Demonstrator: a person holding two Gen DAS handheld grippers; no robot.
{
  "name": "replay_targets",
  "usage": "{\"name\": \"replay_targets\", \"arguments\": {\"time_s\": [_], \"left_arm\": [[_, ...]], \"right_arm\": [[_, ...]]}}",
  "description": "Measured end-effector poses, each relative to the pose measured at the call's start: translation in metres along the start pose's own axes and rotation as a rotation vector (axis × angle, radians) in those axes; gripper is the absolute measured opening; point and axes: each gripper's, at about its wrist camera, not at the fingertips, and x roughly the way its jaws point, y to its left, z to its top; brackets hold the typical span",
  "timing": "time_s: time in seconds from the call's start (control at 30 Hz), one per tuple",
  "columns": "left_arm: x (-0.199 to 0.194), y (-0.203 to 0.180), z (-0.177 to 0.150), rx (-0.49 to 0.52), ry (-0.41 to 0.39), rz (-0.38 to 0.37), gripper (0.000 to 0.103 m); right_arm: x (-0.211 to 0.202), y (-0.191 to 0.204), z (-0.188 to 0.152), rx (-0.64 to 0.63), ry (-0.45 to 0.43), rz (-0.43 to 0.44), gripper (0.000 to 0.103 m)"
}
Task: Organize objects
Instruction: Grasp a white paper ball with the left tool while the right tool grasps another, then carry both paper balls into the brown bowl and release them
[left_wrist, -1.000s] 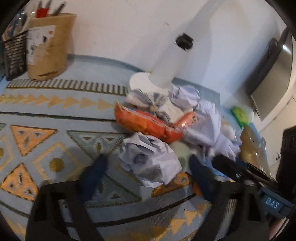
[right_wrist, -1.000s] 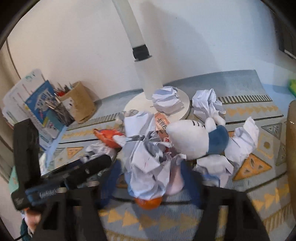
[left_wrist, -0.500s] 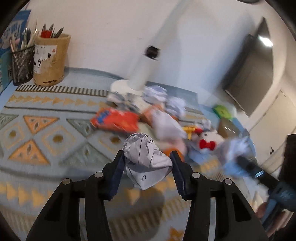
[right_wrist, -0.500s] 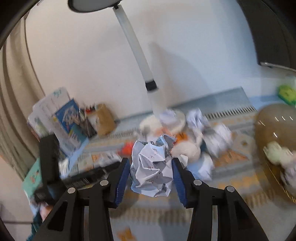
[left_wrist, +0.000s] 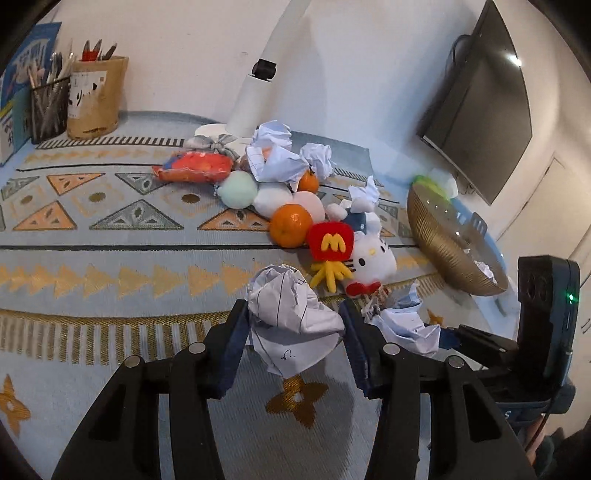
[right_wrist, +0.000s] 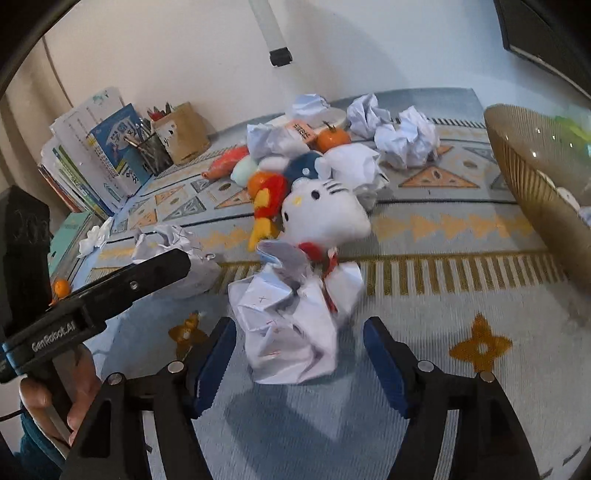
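Left gripper (left_wrist: 293, 328): closed on a crumpled paper ball (left_wrist: 291, 314), pinched between both blue pads and held above the patterned mat (left_wrist: 110, 266).
Right gripper (right_wrist: 299, 352): spread wide; a second paper wad (right_wrist: 295, 321) sits between the pads, touching neither — it looks blurred, possibly falling.
Clutter pile: just beyond, a white cat plush (right_wrist: 321, 218), 2 oranges, 1 of them (left_wrist: 290, 225) beside the plush, a red snack bag (left_wrist: 195, 168) and more crumpled paper.
Gold bowl (left_wrist: 447, 243): on the right of the mat, tilted, some paper inside.
Risk: my guess — the light wad bounces or rolls back into the pile, or the left ball slips from a shallow pinch.
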Motion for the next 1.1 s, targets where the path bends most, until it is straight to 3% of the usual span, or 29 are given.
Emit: {"name": "replay_targets", "arguments": {"time_s": [0.43,0.47,0.5,0.53,0.67,0.77,0.9,1.03,1.1], "left_arm": [[-0.002,-0.003,-0.003,0.022,-0.015,0.029,0.047],[-0.002,-0.003,-0.003,0.021,-0.015,0.029,0.047],[-0.002,-0.002,-0.002,0.019,-0.014,0.029,0.047],[-0.001,-0.002,-0.002,0.019,-0.013,0.029,0.047],[-0.001,-0.003,-0.003,0.025,-0.013,0.029,0.047],[-0.002,-0.004,-0.002,0.025,-0.018,0.022,0.047],[-0.001,-0.004,-0.002,0.025,-0.015,0.023,0.047],[-0.002,-0.005,-0.002,0.025,-0.013,0.022,0.047],[-0.002,-0.005,-0.002,0.025,-0.012,0.019,0.047]], "right_arm": [[-0.004,0.006,-0.003,-0.013,-0.020,-0.013,0.071],[-0.009,0.006,-0.003,-0.011,-0.043,-0.011,0.064],[-0.014,0.006,-0.003,-0.004,-0.061,0.014,0.048],[-0.016,0.006,-0.003,0.007,-0.061,0.038,0.043],[-0.045,0.010,-0.011,-0.017,-0.111,0.121,0.043],[-0.064,0.005,-0.019,-0.034,-0.133,0.105,0.043],[-0.049,-0.009,-0.029,-0.052,-0.032,0.019,0.044],[-0.048,-0.019,-0.040,-0.021,-0.003,0.078,0.047],[-0.048,-0.022,-0.043,-0.012,0.005,0.043,0.063]]}}
